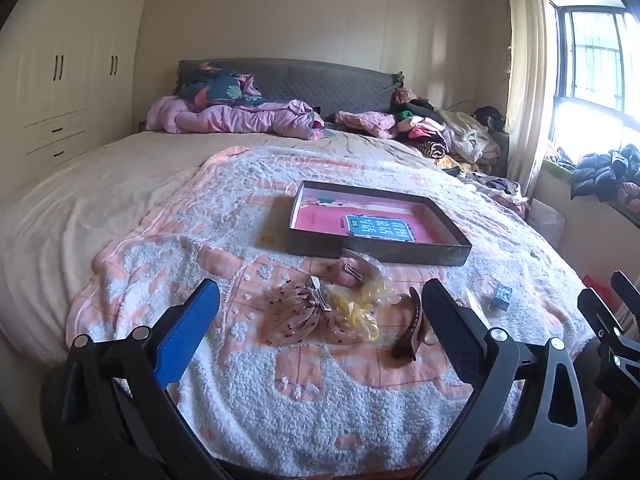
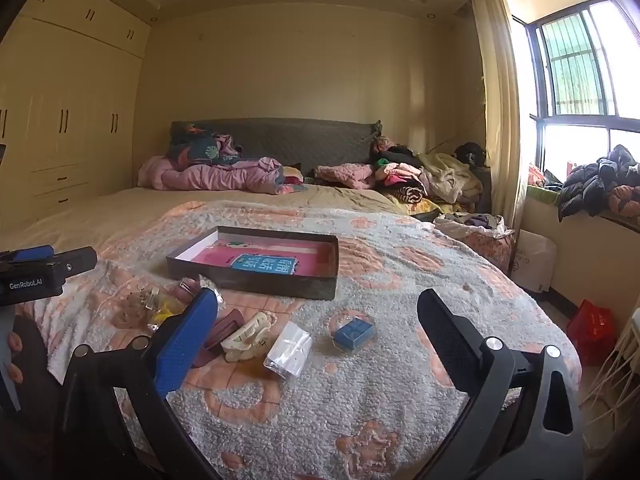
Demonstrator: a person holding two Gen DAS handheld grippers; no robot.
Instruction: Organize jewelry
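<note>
A dark shallow box (image 1: 376, 249) with a pink floor and a blue card lies on the blanket; it also shows in the right wrist view (image 2: 256, 280). Before it lie a spotted sheer scrunchie (image 1: 298, 316), yellow hair ties (image 1: 356, 314), a pink clip (image 1: 352, 270), a brown claw clip (image 1: 412, 330) and a small blue box (image 1: 500, 297). The right wrist view shows a cream claw clip (image 2: 248, 336), a clear bag (image 2: 289, 349) and the blue box (image 2: 354, 334). My left gripper (image 1: 320, 300) is open and empty above the pile. My right gripper (image 2: 318, 312) is open and empty.
The bed carries a pink and grey blanket (image 1: 280, 392). Pink bedding (image 1: 232, 118) and a clothes pile (image 1: 436, 132) lie at the headboard. Wardrobes (image 1: 60, 80) stand left. A window sill with jackets (image 2: 600, 188) and a red bag (image 2: 590, 322) are at right.
</note>
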